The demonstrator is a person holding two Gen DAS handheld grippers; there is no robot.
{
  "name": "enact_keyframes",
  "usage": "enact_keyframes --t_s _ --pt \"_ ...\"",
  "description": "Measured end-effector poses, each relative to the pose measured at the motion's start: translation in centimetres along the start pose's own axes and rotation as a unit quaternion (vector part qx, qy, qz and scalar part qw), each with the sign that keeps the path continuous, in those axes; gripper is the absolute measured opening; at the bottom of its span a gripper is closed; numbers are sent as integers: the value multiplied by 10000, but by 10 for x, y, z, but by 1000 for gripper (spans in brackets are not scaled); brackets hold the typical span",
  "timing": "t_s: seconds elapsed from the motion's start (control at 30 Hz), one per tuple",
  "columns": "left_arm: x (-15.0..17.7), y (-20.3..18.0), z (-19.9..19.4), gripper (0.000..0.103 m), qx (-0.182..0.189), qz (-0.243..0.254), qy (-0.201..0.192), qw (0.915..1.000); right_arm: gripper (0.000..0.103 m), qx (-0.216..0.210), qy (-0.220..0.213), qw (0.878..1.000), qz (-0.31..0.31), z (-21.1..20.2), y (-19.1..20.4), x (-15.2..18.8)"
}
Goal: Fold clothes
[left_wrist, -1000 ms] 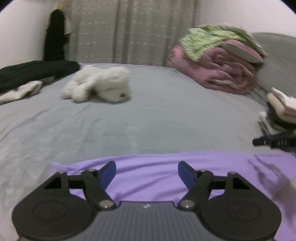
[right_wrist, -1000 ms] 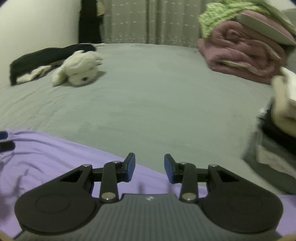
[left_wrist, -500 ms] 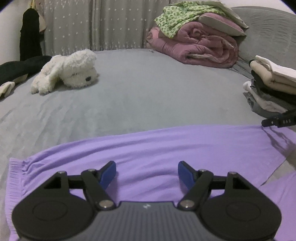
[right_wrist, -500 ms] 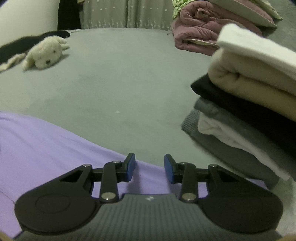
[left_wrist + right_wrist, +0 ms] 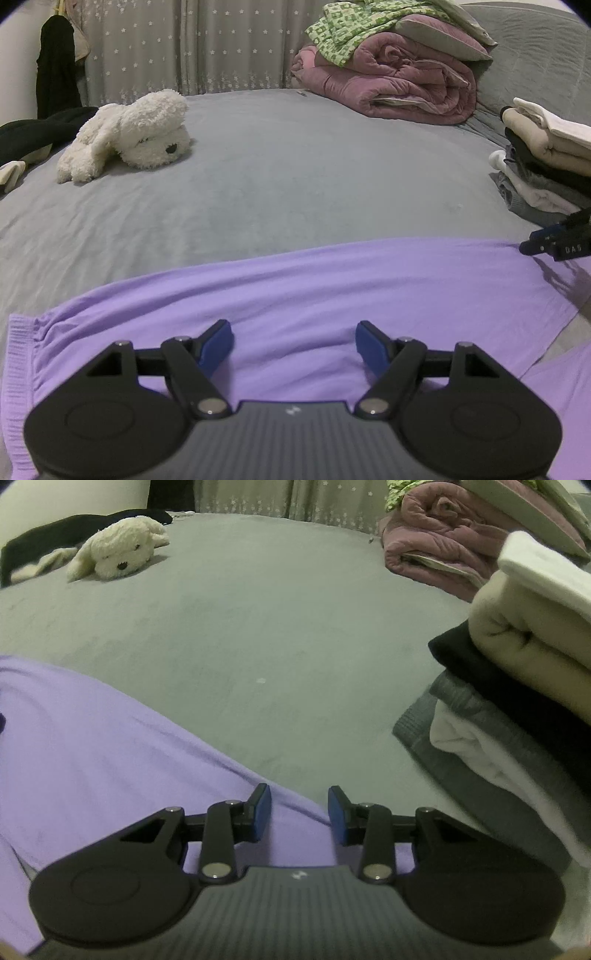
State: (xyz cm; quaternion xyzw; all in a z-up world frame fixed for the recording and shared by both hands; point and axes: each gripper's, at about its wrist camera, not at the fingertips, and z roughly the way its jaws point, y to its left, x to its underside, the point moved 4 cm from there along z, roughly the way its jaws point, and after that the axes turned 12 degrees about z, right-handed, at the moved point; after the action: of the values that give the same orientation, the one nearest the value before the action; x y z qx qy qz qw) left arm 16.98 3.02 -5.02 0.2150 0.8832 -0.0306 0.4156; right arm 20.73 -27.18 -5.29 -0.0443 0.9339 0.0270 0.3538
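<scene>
A purple garment (image 5: pixel 295 288) lies spread flat on the grey bed (image 5: pixel 295 173), its ribbed cuff at the near left. My left gripper (image 5: pixel 295 339) hovers over its middle, blue pads wide apart with nothing between them. My right gripper (image 5: pixel 298 808) is over the garment's (image 5: pixel 92 746) far right edge. It is open to a narrower gap and pinches no cloth. The left wrist view shows the right gripper's tip (image 5: pixel 554 240) at the right edge, above the cloth.
A stack of folded clothes (image 5: pixel 517 672) sits close to the right of my right gripper. A white plush dog (image 5: pixel 129 136) lies far left. A rolled pink quilt (image 5: pixel 399 85) with green cloth on top is at the back. Dark clothes (image 5: pixel 33 133) lie at the left edge.
Both grippers have come down closer to the purple garment and shifted right. The folded stack now looms large in the right wrist view. Neither jaw opening has changed.
</scene>
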Motion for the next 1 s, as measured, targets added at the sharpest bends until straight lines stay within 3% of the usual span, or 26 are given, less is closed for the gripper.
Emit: enact_keyframes --t_s 0.1,0.17,0.23,0.3,0.4,0.7,0.83,0.93,1.0 --pt "0 -1 0 76 -8 12 4 10000 38 -36 44 10000 29 -1 -3 2" --pt "0 -1 0 76 -8 9 3 10000 14 -105 85 9999 10 1 -3 0" --pt "0 0 0 76 -20 -18 -8 10000 2 -32 66 9999 -110 2 2 -1" --pt "0 3 -1 76 -80 -78 -26 9999 1 115 -52 9998 -123 2 4 -5" --pt "0 13 0 76 -226 -222 -25 9995 1 291 -285 9992 24 4 2 -13" --pt "6 44 2 76 -626 -649 66 9959 5 750 -394 9964 -65 21 8 -16" --pt "5 52 -5 76 -633 -806 -26 9947 16 663 -431 9967 186 6 5 -15" --pt "8 56 -9 76 -685 -764 -77 9947 33 568 -517 9961 434 -8 -2 -12" --pt "11 60 -11 76 -738 -703 -87 9948 34 570 -513 9949 656 -16 -14 -1"
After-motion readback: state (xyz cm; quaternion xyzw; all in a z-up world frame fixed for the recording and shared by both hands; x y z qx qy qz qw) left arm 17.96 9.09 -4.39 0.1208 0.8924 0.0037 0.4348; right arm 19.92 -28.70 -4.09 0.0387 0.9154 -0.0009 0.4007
